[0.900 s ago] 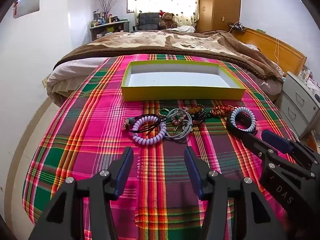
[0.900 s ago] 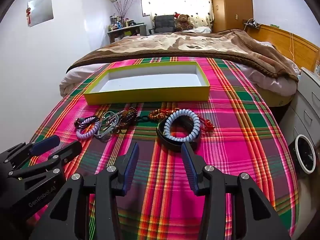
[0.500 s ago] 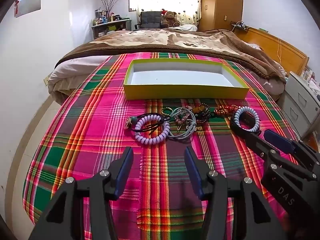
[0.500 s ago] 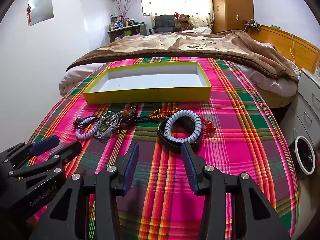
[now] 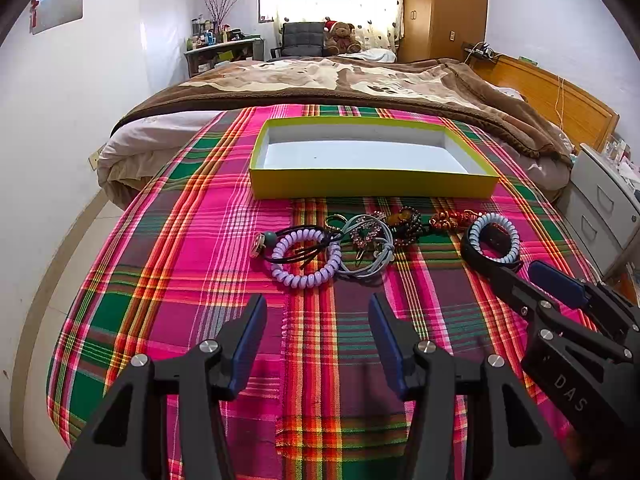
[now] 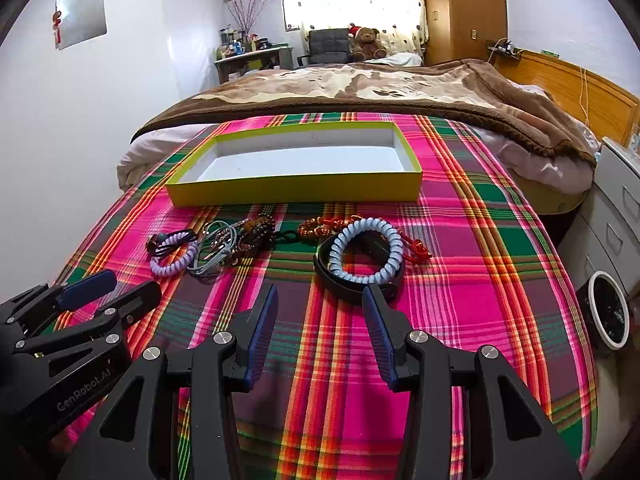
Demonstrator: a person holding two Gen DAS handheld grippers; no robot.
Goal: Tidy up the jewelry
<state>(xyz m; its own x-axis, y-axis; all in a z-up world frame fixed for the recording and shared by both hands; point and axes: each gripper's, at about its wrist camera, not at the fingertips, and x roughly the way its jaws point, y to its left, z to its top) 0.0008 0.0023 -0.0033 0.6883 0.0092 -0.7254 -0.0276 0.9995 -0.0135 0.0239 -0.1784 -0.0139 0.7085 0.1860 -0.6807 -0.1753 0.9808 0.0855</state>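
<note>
Before the yellow box [image 5: 372, 189], jewelry [image 5: 360, 240]; both grippers gape empty.

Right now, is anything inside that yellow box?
Nothing shows in the yellow box: only its bare white floor, seen from both cameras. The near wall hides a thin strip of floor just behind it.

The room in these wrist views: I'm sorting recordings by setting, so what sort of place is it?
Most likely a home bedroom. The plaid cloth is spread over a bed with a brown blanket and a wooden headboard; a teddy bear sits by the curtained window.
</note>
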